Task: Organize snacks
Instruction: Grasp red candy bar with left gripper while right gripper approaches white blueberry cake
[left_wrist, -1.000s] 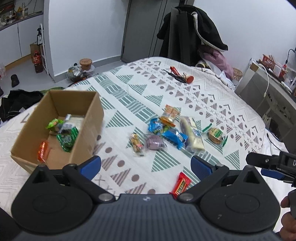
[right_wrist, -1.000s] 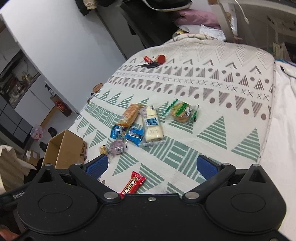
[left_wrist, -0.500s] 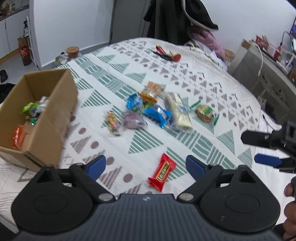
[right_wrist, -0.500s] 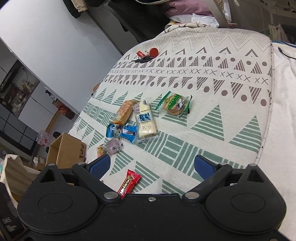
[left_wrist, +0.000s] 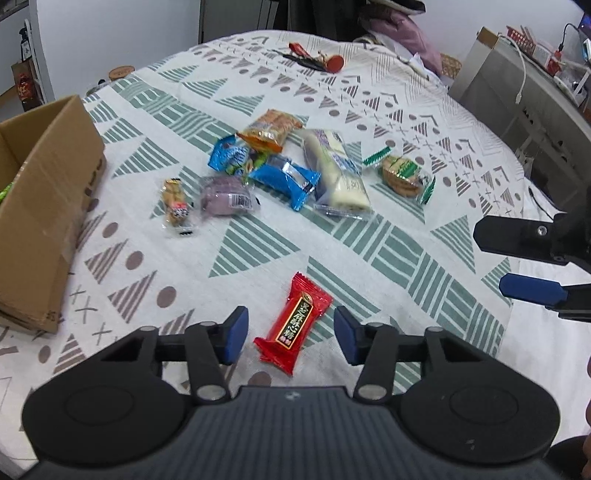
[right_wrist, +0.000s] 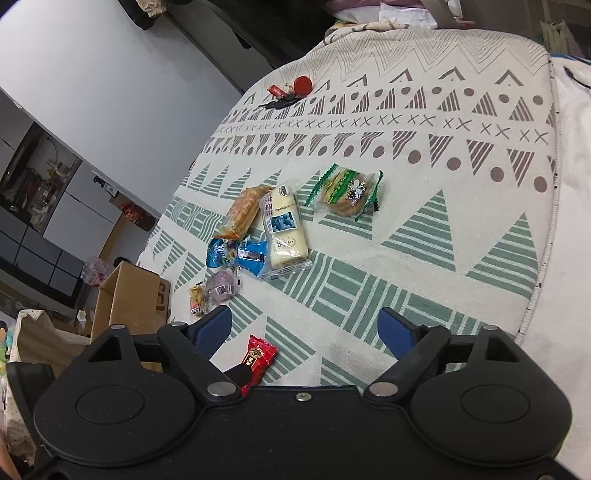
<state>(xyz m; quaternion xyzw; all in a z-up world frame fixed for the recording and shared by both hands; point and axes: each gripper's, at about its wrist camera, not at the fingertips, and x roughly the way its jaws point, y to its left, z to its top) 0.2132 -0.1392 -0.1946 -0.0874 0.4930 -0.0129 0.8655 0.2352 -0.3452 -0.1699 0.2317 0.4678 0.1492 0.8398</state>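
Left wrist view: the left gripper (left_wrist: 290, 334) has been lowered over the red foil-wrapped candy bar (left_wrist: 294, 324); its jaws have just been closing, straddling it untouched, right gripper (left_wrist: 491, 262) unclenched at 3 o'clock.

bedspread (left_wrist: 369, 258): white, green striped triangles, taupe dots
candy wrapper (left_wrist: 293, 321): red, black label
cardboard box (left_wrist: 48, 206): brown
biscuit packet (right_wrist: 347, 192): green-edged
gripper pads (left_wrist: 232, 334): blue

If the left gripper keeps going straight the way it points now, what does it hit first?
Most likely the red candy bar: it lies between the left gripper pads, which have just been closing but do not touch it yet. Beneath it is only the patterned cloth.
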